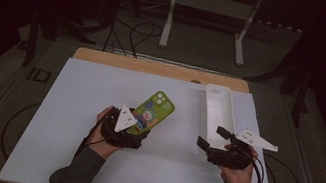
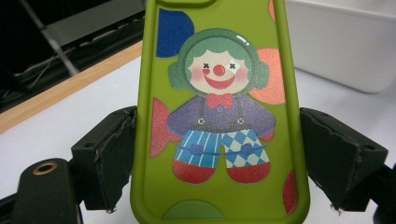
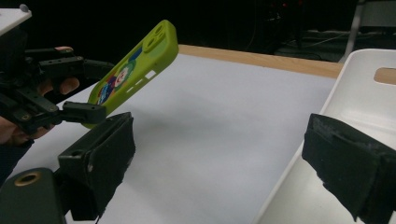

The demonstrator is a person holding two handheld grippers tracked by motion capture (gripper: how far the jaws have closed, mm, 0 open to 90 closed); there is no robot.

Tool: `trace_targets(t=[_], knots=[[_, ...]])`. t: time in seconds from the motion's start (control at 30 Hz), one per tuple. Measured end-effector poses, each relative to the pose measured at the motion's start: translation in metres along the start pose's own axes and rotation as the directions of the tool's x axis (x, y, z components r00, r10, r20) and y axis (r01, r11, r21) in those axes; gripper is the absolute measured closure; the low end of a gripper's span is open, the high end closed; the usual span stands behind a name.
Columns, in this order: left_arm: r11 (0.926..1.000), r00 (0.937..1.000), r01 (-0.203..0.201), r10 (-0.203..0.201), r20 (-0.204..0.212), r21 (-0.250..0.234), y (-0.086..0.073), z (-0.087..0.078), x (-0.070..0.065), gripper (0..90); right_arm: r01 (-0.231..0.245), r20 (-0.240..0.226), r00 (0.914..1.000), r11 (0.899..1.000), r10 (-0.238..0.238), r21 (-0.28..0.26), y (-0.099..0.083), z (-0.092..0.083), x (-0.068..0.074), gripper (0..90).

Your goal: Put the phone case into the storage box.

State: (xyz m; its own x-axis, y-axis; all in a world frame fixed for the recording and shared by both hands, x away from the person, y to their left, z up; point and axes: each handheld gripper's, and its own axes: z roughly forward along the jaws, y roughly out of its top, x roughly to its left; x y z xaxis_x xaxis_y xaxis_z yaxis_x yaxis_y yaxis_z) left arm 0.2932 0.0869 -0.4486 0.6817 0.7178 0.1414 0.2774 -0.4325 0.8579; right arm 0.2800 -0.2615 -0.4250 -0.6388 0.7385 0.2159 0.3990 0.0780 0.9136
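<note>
At worktop centre: the left hand-held gripper (image 1: 136, 128) clamps the green phone case (image 1: 152, 112) by its two long edges near the lower end, the clown print facing up.
Case position: raised off the white worktop (image 1: 77, 107) and tilted, camera end higher and pointing away from the person; the right gripper view shows clear air beneath it.
Left grip detail: both black pads (image 2: 112, 154) press on the case sides, as seen in the left gripper view; the hold looks square and centred.
Right hand-held gripper (image 1: 211, 138): jaws stand wide with nothing between them, hovering at the near end of the white tray (image 1: 218, 112), one pad over its floor and one outside its wall.
Tray position: right of the case, well apart, lying lengthwise away from the person; its interior looks bare.
Step in hand (judgement): case picked up and carried; the free hand appears set to steady the tray.
Next move (judgement): swing the case rightward, align its long axis with the tray, lower it level, then release.
</note>
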Motion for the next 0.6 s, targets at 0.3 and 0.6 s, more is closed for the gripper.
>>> trace_targets(t=[0.3,0.6], knots=[[0.999,0.999,-0.031,0.033,0.031,-0.033,0.005,-0.001,-0.006,16.5,-0.03,-0.019,0.9994,0.999,0.03,0.014,0.003,0.004,0.0,9.0],[0.9981,0.998,-0.049,0.051,0.039,-0.037,0.011,0.002,-0.011,16.5,-0.025,-0.032,0.9992,0.999,0.026,0.028,0.01,0.009,0.004,9.9]])
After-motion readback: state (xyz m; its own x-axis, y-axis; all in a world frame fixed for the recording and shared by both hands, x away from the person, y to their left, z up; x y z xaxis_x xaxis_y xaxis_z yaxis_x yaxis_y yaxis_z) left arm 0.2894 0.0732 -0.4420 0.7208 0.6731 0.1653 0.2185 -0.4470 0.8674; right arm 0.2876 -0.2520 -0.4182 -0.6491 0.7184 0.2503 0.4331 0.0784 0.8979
